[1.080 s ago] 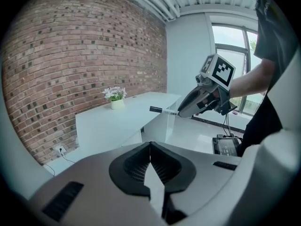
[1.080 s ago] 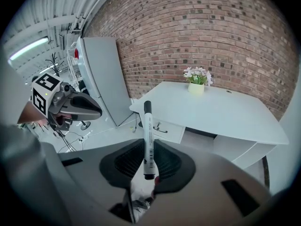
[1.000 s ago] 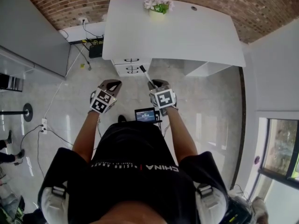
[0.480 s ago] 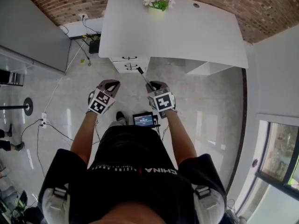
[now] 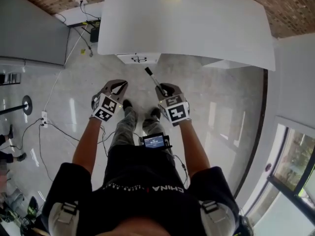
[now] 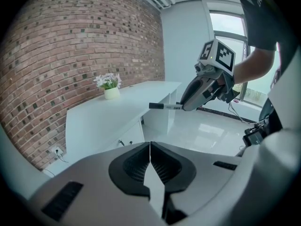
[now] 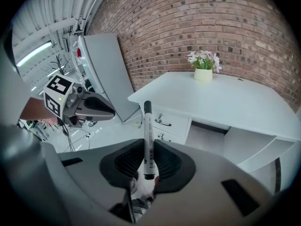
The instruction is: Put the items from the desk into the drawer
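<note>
Both forearms reach straight out ahead of the person, side by side over the glossy floor [image 5: 74, 97], each hand wrapped round its tool. The right gripper [image 5: 165, 89] has its jaws clamped on a black-capped marker pen [image 5: 153, 78]. The right gripper view shows the white barrel pinched between the dark pads, standing almost upright, cap end poking out past the tips toward the white desk [image 5: 197, 28]. So the pen is up in the air, short of the desk's near edge and level with the drawer unit [image 5: 139, 58] tucked under it. The two drawer fronts [image 7: 170, 124] sit flush, handles showing. The left gripper [image 5: 117, 86] is held level beside its partner, a little apart. Its jaws are pressed together with nothing between them, only a thin seam where the pads [image 6: 136, 166] meet. Potted flowers [image 7: 203, 66] stand at the desk's far edge against the brick wall [image 7: 225, 27].
</note>
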Demonstrator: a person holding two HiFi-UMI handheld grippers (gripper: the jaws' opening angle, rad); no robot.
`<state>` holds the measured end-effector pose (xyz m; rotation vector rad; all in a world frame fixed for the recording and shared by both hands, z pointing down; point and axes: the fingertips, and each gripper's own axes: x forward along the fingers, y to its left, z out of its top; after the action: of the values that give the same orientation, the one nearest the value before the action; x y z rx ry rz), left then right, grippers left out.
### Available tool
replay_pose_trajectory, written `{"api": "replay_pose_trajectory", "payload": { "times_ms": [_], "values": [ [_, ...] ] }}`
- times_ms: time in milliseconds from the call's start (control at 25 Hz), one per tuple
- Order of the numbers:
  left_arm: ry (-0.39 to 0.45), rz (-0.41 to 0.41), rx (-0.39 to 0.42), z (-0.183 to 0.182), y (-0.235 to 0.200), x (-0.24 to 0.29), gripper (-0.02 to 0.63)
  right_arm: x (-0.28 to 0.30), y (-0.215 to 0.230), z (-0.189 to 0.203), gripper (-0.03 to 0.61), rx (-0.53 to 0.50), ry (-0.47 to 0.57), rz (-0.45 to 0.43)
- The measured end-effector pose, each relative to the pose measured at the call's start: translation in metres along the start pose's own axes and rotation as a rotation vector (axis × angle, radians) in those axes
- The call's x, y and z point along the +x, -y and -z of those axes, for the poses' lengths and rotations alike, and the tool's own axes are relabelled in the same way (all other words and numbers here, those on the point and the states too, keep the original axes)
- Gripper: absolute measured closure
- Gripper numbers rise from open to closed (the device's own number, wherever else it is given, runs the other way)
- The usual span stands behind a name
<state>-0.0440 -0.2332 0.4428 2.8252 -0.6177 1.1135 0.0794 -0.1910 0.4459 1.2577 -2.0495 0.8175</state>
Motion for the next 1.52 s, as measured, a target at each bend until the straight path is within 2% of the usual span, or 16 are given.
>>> {"api": "replay_pose_trajectory", "payload": {
  "times_ms": [360, 640, 920, 1040, 1280, 1480, 1520],
  "values": [
    [0.11, -0.079, 0.098, 0.054, -0.069, 0.11, 0.6, 0.118, 0.03, 0.016, 0.505, -0.039, 0.079, -0.052],
    [0.173, -0.074, 0.101, 0.116, -0.088, 0.198, 0.601, 0.213, 0.059, 0.052, 0.505, -0.158, 0.111, -0.04],
    [0.227, -0.121, 0.229, 0.145, -0.103, 0.263, 0.601, 0.276, 0.096, 0.079, 0.505, -0.246, 0.185, 0.01],
    [0.241, -0.148, 0.278, 0.152, -0.109, 0.277, 0.601, 0.296, 0.106, 0.087, 0.505, -0.253, 0.215, 0.03],
    [0.31, -0.194, 0.368, 0.147, -0.111, 0.277, 0.6, 0.313, 0.109, 0.101, 0.505, -0.285, 0.27, 0.006],
    [0.262, -0.255, 0.452, 0.145, -0.117, 0.276, 0.594, 0.307, 0.106, 0.104, 0.505, -0.305, 0.301, -0.013],
    [0.242, -0.258, 0.469, 0.145, -0.118, 0.277, 0.569, 0.305, 0.106, 0.103, 0.505, -0.306, 0.304, -0.018]
  ]
}}
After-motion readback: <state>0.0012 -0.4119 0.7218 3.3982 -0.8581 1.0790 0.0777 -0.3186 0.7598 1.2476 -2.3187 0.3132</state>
